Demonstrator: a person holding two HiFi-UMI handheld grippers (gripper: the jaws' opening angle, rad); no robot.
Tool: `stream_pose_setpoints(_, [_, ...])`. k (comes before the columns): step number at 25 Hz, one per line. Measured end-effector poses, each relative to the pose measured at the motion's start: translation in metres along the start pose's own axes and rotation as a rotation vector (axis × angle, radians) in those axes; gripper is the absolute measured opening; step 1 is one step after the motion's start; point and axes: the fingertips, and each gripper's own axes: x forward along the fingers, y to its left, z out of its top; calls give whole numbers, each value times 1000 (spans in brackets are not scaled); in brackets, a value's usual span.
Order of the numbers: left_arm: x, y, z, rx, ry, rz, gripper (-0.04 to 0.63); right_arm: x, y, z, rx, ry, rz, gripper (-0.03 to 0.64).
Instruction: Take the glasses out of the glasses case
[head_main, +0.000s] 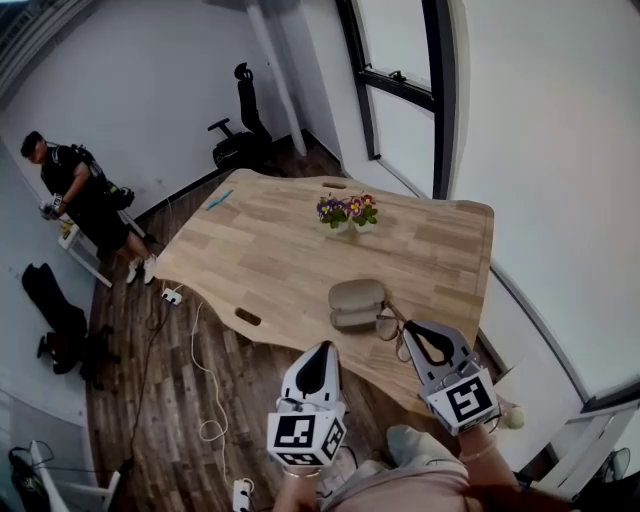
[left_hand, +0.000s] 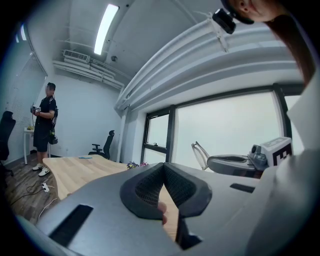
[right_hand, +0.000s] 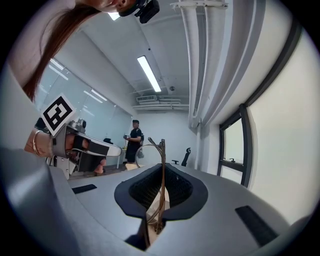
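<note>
Print-wise we've got the b/w square markers (head_main: 468, 398) on both gripper cubes, patterns rather than letters. Right gripper (right_hand: 161, 172) is clamped on the thin metal frame of the glasses (right_hand: 161, 149), just beside the glasses case (head_main: 356, 303), which lies open near the front edge of the wooden worktop (head_main: 260, 250). In the head view the glasses are partly behind that gripper, lenses hard to make out imo, and we can't tell what's inside the case. Left gripper (left_hand: 164, 170) has its jaws together w/ nothing between them, short of the worktop's edge. Small blue thing (head_main: 220, 200) at the far end is too small to ID.
</note>
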Motion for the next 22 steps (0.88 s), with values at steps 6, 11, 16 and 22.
stream_pose_setpoints(6, [-17, -1, 2, -12, -12, -20, 2, -13, 11, 6, -11, 6, -42, 14])
stream_pose_setpoints(11, [-26, -2, 3, -15, -12, -39, 1, -18, 18, 12, -19, 4, -61, 14])
stream_pose_setpoints(16, [-29, -1, 3, -16, -10, -49, 1, -20, 21, 15, -24, 2, -72, 12])
stream_pose_setpoints(22, [-29, -2, 3, -11, -4, -63, 2, -23, 21, 17, -27, 5, -81, 14])
